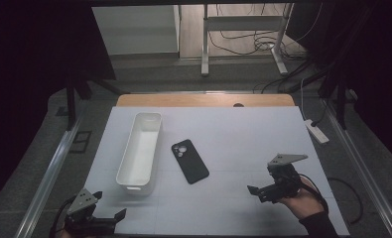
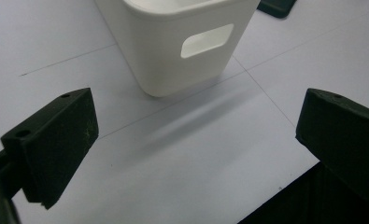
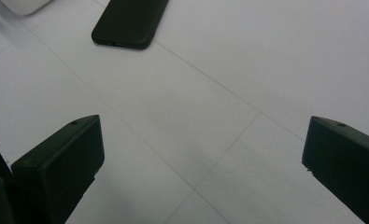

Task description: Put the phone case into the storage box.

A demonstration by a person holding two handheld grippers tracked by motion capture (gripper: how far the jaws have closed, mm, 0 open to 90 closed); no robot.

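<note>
Your left gripper (image 1: 110,204) is wide open and holds nothing, near the short end of the white bin (image 1: 140,149). Your right gripper (image 1: 263,184) is wide open and empty too. The black phone (image 1: 189,161) lies flat between bin and right gripper.

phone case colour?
Black; the phone lies camera side up, clearest in the high view.
</note>
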